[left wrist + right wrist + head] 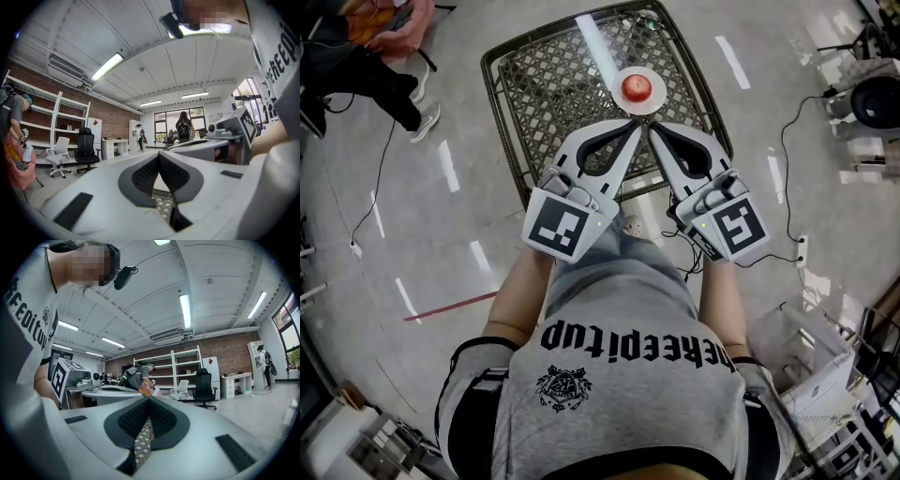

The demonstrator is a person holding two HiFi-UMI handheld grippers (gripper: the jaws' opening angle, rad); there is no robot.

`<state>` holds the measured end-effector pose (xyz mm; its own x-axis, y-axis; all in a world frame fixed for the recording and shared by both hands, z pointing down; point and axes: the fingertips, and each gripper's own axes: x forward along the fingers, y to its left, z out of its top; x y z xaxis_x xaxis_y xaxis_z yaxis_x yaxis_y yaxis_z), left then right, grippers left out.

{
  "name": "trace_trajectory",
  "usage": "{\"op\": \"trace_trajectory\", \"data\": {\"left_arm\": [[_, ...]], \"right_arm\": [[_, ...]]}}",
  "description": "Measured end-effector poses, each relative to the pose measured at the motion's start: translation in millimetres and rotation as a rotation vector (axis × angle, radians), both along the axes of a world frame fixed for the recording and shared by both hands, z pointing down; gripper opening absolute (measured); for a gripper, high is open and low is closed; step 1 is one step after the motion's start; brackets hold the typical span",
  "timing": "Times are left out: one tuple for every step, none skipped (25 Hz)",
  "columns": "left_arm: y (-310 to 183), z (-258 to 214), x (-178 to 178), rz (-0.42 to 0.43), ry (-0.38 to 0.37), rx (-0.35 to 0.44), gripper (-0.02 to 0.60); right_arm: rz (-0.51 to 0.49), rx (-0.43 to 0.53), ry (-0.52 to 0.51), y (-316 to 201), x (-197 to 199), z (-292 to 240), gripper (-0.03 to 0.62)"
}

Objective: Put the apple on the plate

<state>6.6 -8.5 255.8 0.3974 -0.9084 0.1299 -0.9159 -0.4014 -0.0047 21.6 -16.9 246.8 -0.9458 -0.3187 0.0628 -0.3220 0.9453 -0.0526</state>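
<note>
In the head view a red apple (637, 88) sits on a small white plate (621, 100) at the far middle of a dark lattice table (508, 111). My left gripper (635, 125) and right gripper (652, 129) are held side by side just short of the plate, tips almost touching each other. Both point level over the table's near half. Each is shut with nothing between its pads. In the left gripper view the left gripper (159, 153) has its tips meeting; the right gripper (149, 398) shows the same in its own view. Neither gripper view shows the apple.
The table stands on a shiny grey floor. A seated person (380, 56) is at the far left, with cables (787, 178) and equipment (872, 98) to the right. Office chairs (86, 150), shelving (183, 366) and other people show in the gripper views.
</note>
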Motion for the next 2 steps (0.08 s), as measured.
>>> {"op": "trace_trajectory", "data": {"left_arm": [[2.1,-0.1,1.5,-0.001,-0.001,0.000,0.041],[4.1,-0.1,3.0,-0.002,-0.002,0.001,0.041]], "right_arm": [[0.000,0.001,-0.001,2.1,1.6,-0.1,0.002],[0.000,0.002,-0.002,4.2,3.3,-0.1,0.002]]}}
